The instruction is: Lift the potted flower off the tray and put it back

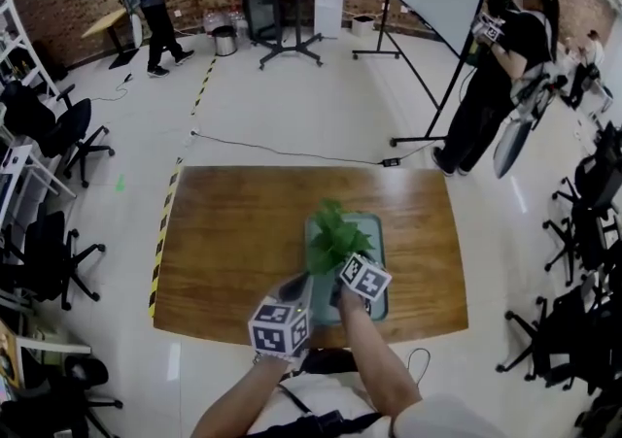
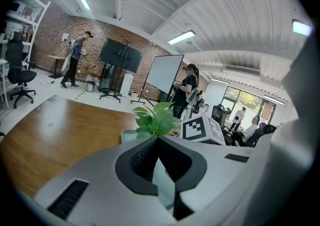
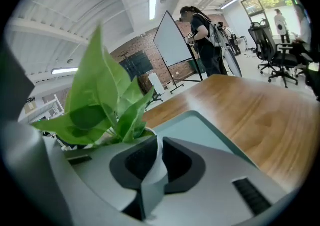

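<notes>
Head view: left gripper (image 2: 160,160) and right gripper (image 3: 156,155) each pinch the rim of the potted flower (image 1: 333,238), on the tray (image 1: 377,232) by the table's (image 1: 233,232) near edge.

No word, number or brand is legible anywhere; the only signs are black-and-white square coded patterns on the left marker cube (image 1: 280,326) of the left gripper (image 2: 162,170) and the right marker cube (image 1: 365,278) of the right gripper (image 3: 152,170), plus yellow-and-black hazard tape (image 1: 162,232) on the floor (image 1: 292,106).
</notes>
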`<action>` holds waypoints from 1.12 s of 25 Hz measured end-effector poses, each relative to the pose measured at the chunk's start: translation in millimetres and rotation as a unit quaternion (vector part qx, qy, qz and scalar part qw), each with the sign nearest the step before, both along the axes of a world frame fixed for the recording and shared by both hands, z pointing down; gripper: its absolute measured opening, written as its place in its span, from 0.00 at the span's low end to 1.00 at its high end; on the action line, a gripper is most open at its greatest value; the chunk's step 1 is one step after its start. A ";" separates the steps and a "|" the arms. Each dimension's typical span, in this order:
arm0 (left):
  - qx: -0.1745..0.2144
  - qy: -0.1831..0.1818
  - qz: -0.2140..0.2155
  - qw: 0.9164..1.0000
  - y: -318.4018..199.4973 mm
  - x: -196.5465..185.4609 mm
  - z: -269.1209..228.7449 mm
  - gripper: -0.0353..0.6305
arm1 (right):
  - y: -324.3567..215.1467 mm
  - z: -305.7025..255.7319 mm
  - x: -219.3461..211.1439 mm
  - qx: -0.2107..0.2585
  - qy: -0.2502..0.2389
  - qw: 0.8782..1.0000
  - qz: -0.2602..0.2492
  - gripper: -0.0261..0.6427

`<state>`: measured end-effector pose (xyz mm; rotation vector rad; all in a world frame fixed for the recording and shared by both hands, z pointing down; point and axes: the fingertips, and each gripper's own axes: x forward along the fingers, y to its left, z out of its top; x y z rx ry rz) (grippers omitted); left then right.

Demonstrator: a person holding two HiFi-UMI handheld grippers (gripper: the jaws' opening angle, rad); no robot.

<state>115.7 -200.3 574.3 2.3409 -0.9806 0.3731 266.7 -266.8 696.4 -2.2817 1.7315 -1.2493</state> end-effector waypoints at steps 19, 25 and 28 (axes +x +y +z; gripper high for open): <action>-0.006 0.014 -0.107 0.994 -11.3 -87.8 -5.9 0.05 | -33.9 -40.1 -73.3 0.036 0.003 0.995 -0.092 0.10; -0.009 0.008 -0.145 0.989 -8.6 -122.7 -5.5 0.05 | -42.6 -30.2 -129.0 0.023 -0.008 0.989 -0.146 0.10; -0.011 0.006 -0.164 0.986 -6.3 -142.6 -3.9 0.05 | -42.7 -22.1 -154.8 0.015 -0.010 0.986 -0.168 0.10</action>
